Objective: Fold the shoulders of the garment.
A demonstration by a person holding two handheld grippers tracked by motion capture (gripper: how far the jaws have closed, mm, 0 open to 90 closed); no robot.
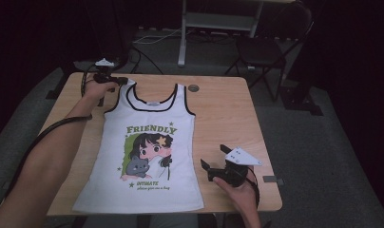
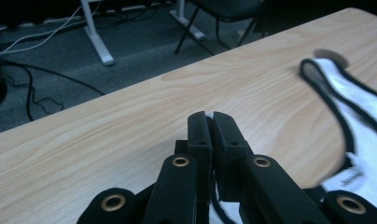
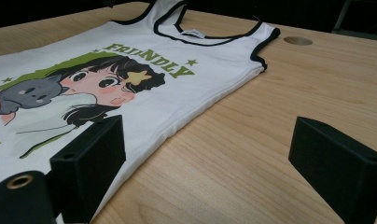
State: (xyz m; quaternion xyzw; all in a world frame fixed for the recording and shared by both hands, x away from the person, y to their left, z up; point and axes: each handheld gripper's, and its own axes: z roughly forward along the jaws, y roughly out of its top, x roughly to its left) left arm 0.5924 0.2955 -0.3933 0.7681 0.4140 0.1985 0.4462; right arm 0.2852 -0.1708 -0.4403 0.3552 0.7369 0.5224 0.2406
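Dim carpeted floor, a folding chair (image 1: 268,50) and a white frame leg fill the upper part of the high view, and below them sits one wooden table (image 1: 228,109) with a round hole in its top. One white tank top (image 1: 147,152) with black trim and a cartoon print lies face up across the middle of the table, spread flat, likely so it can be folded. Two grippers are at work. The left gripper (image 1: 118,80), at the upper left of the high view, has its jaws pressed together on the shirt's shoulder strap; in the left gripper view a sliver of white cloth shows between the tips (image 2: 209,115), a grip that looks meant to lift or fold that corner. The right gripper (image 1: 214,156) rests on bare wood at the lower right, just beside the shirt's side edge, jaws wide apart and holding nothing, probably waiting its turn.
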